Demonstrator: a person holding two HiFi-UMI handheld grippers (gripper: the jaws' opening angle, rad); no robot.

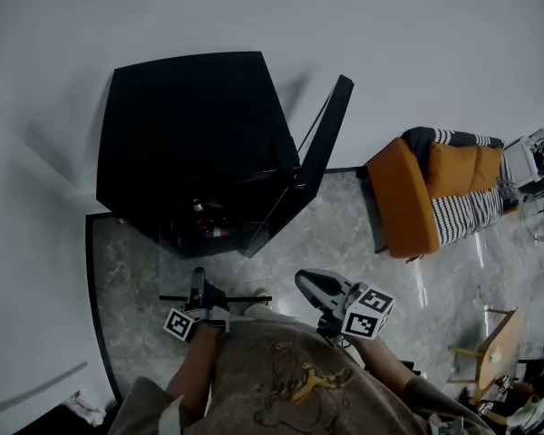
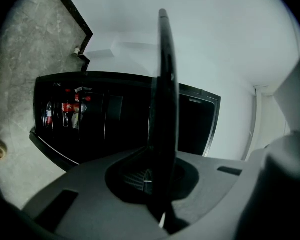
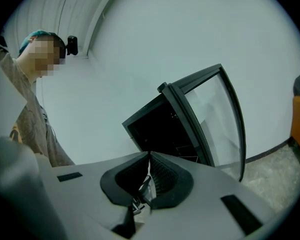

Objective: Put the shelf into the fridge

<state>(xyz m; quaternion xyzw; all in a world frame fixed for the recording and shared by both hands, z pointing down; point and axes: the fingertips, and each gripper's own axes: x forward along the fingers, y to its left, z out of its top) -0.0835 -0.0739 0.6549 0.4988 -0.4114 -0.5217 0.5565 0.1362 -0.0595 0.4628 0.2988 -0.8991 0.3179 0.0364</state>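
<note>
The black fridge stands against the white wall with its glass door swung open to the right. Red cans and bottles sit inside it. My left gripper is shut on the shelf, a thin dark-edged pane held level just in front of the fridge. In the left gripper view the shelf runs edge-on straight up from the jaws of my left gripper. My right gripper hangs to the right, shut and holding nothing; in its own view my right gripper points at the fridge and its door.
An orange sofa with striped cushions stands right of the fridge door. A small wooden table is at the lower right. The floor is grey marble with a dark border. The person shows in the right gripper view.
</note>
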